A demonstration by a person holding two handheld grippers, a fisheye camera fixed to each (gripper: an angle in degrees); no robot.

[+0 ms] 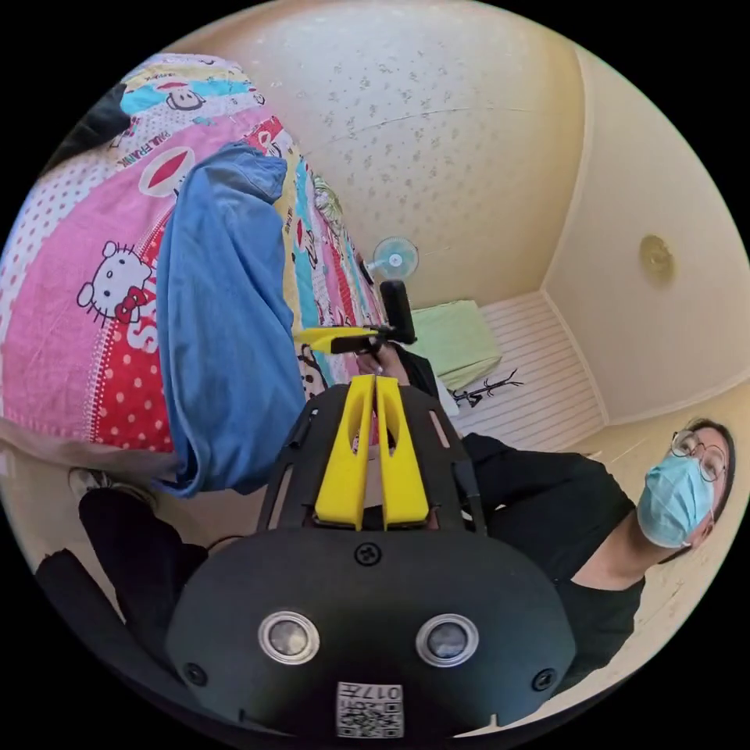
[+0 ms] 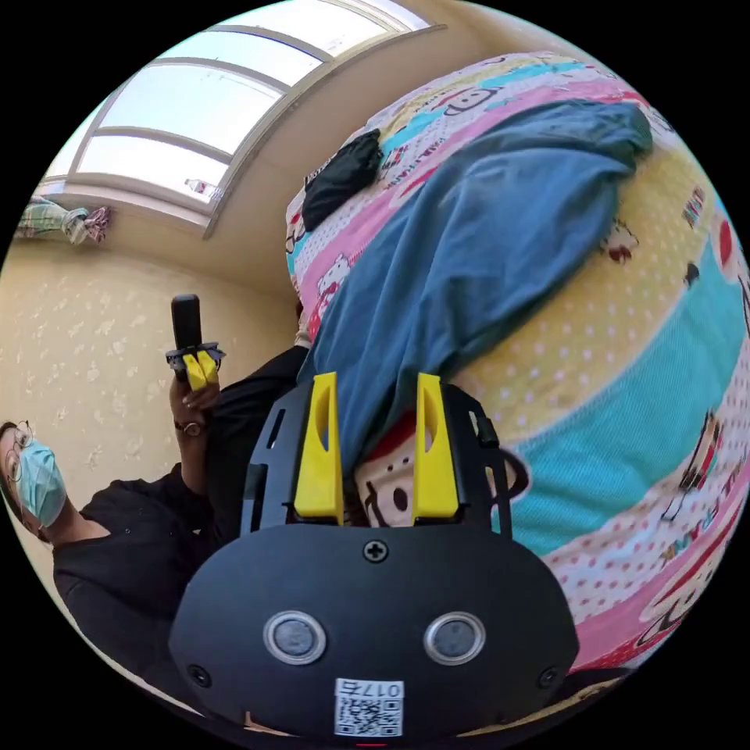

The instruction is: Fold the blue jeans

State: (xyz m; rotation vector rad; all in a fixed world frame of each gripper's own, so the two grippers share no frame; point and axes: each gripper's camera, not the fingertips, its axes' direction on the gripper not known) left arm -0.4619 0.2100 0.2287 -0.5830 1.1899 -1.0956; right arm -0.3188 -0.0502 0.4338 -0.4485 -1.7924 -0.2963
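Jaws first: on my left gripper [image 1: 375, 383] the two yellow jaws are pressed together, tip to tip, with nothing between them. From the right gripper view I see that same left gripper [image 2: 196, 369] held up in the air in the person's hand [image 2: 190, 402], well away from the bed, jaws together there too.

My right gripper [image 2: 373, 387] has its jaws spread apart, and the blue jeans [image 2: 484, 258] run down toward the gap between them. I can't tell whether either jaw is touching the denim; it looks like the cloth edge sits just beyond the tips. From the left gripper view I catch the right gripper [image 1: 316, 339] side-on by the bed's edge, held just beside the jeans.

The blue jeans [image 1: 223, 328] lie stretched out lengthwise on the bed, on the cartoon-print quilt [image 1: 86, 258], one end hanging a little over the near edge of the mattress. In the right gripper view the quilt [image 2: 625, 437] shows pink, yellow and teal bands around the denim, and a dark garment [image 2: 340, 180] sits on the bed's far end, apart from the jeans.

Beyond the bed, a small fan [image 1: 394, 258] stands against the patterned wall, with a green cloth [image 1: 457, 344] nearby. A person in a black top [image 1: 562, 508] stands beside the bed. A window [image 2: 195, 109] fills the upper part of the right gripper view.
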